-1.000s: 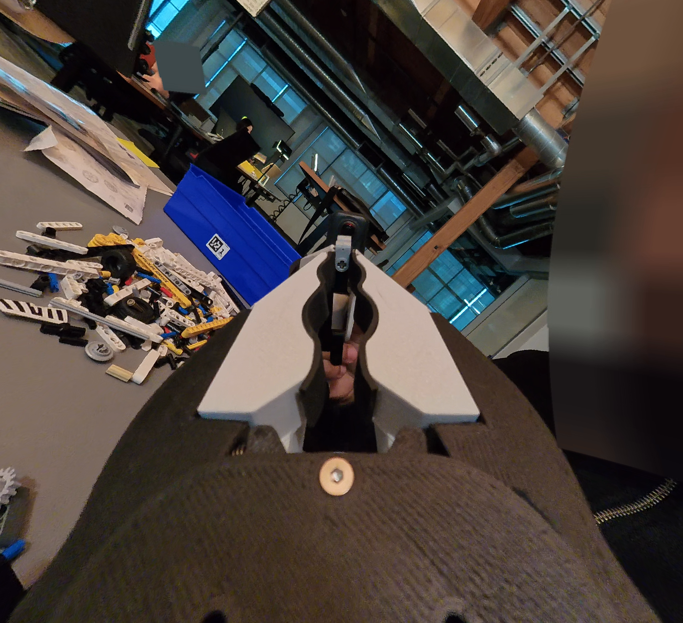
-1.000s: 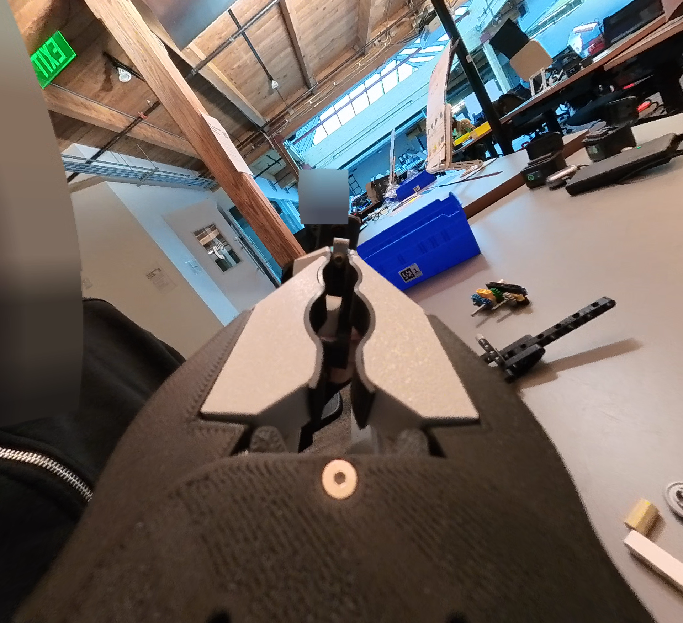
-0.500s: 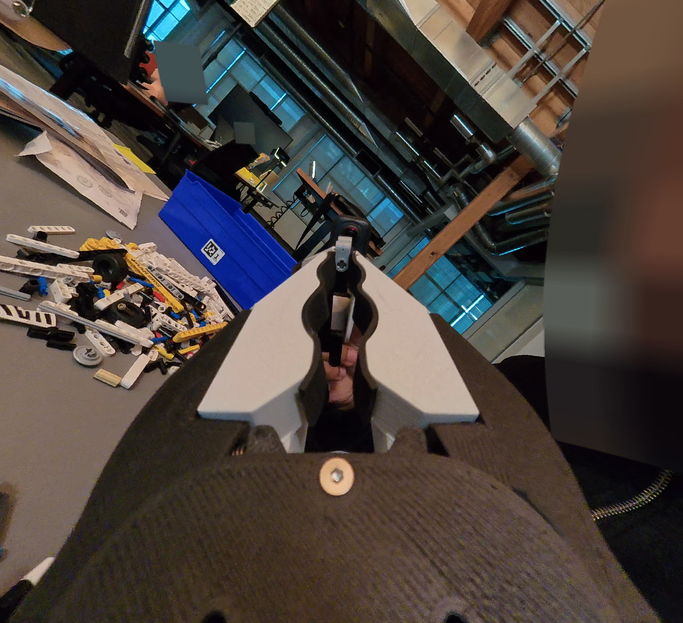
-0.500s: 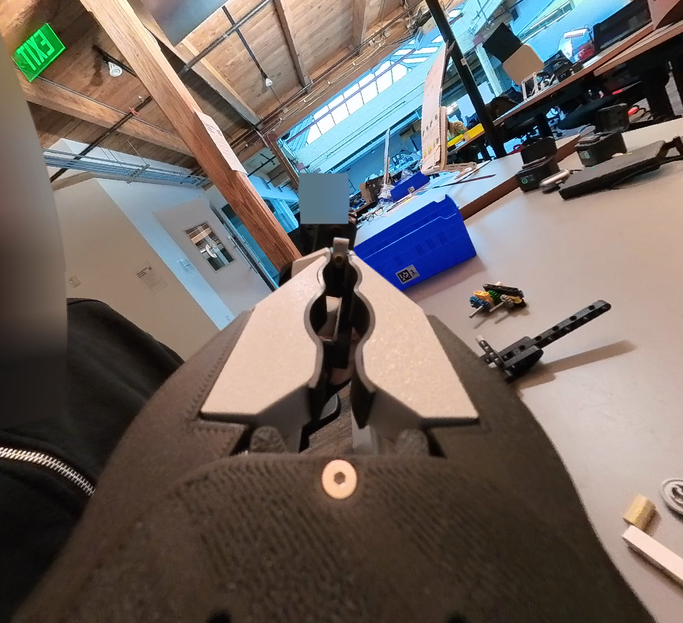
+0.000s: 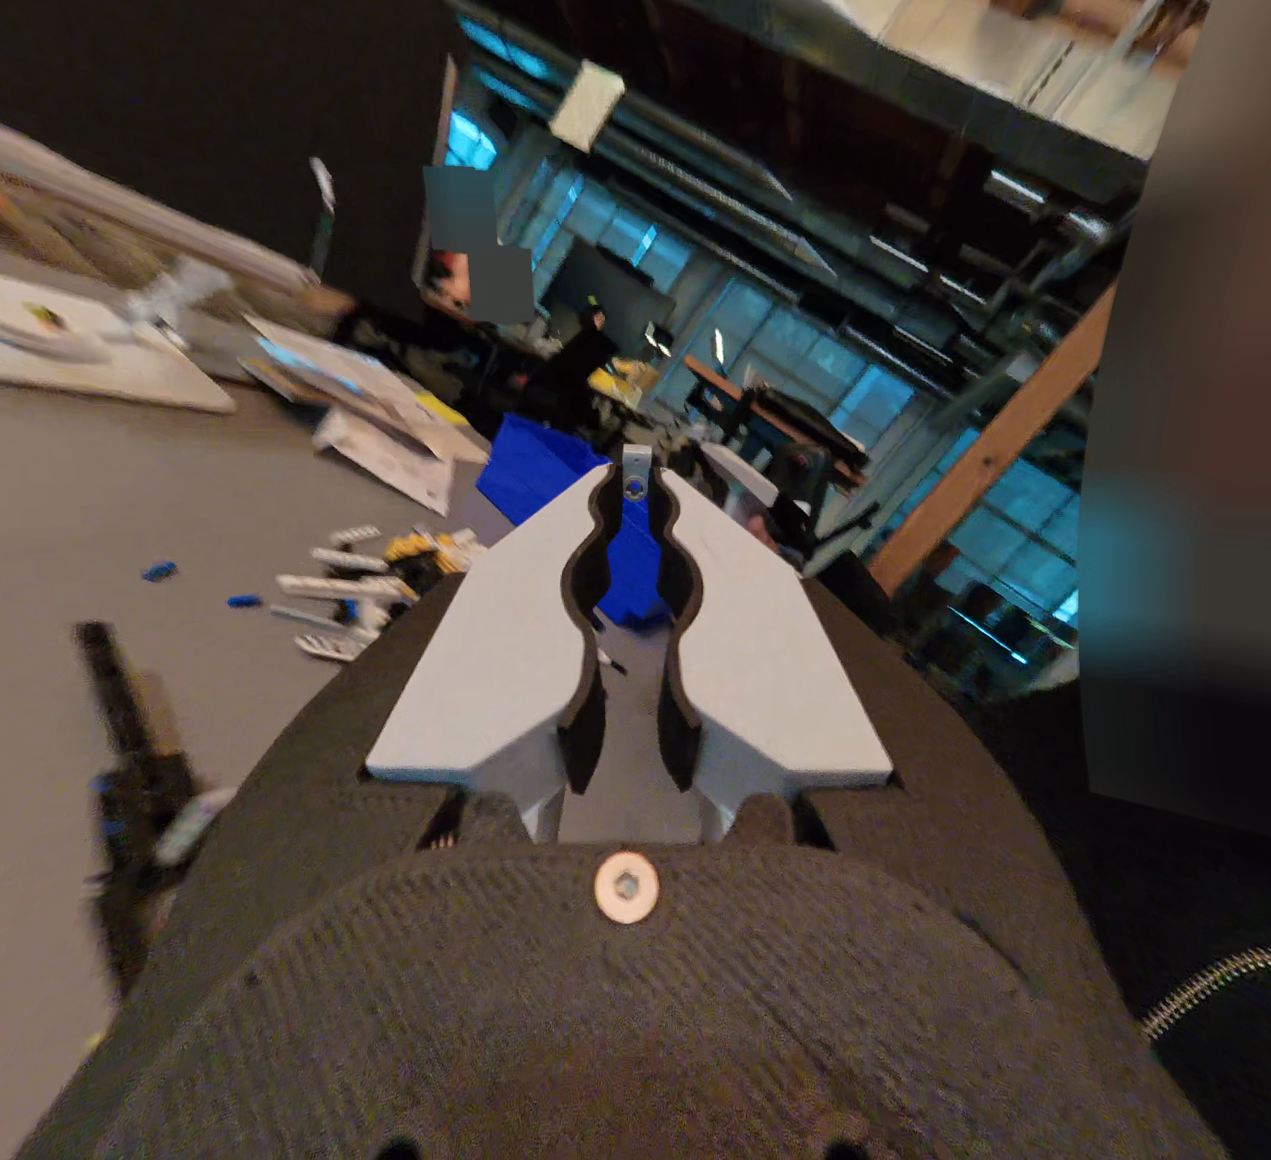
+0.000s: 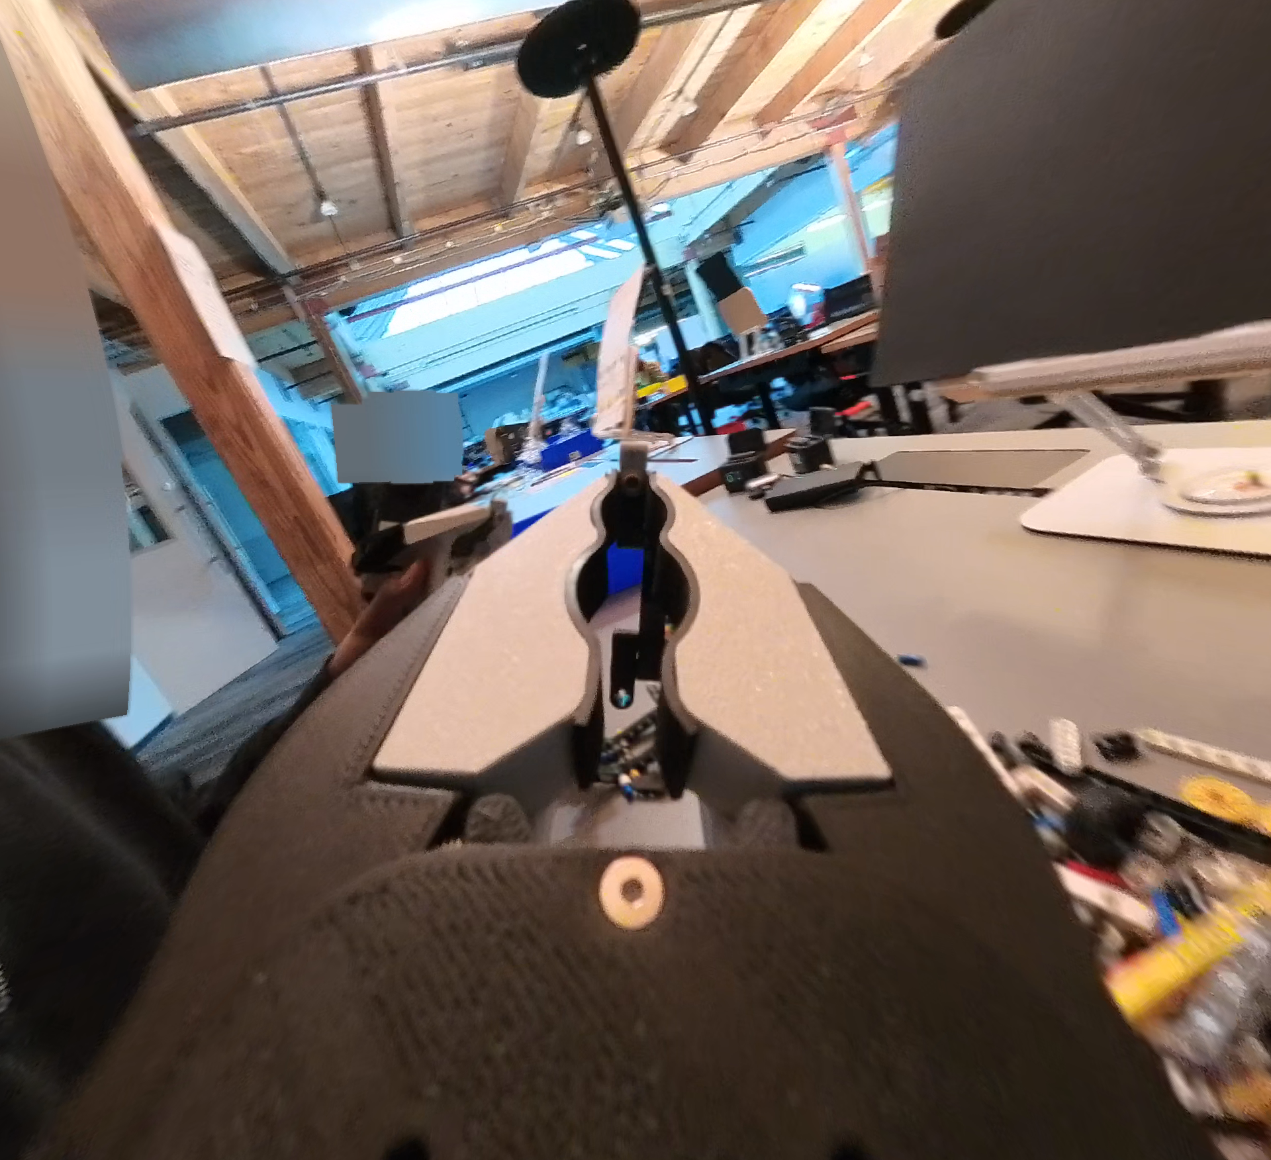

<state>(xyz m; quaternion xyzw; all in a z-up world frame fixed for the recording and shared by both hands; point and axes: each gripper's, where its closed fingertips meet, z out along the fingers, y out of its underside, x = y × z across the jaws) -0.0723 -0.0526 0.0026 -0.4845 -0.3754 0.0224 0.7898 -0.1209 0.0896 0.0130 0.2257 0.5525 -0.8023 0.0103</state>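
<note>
You are working over a wide grey counter [image 6: 997,590] under wooden beams, with bare surface lying open at the far right. A blue bin [image 5: 529,466] is standing at its edge, brick pieces [image 5: 371,577] nearby. Your left tool [image 5: 634,486] is clamping a small grey piece [image 5: 635,463]; your right tool [image 6: 633,484] is gripping a black-and-grey assembly [image 6: 634,460].

We log the left gripper [image 5: 634,486] now parted from the black part, holding only a small grey piece [image 5: 634,473], both views swung toward the table [image 5: 137,508].
</note>
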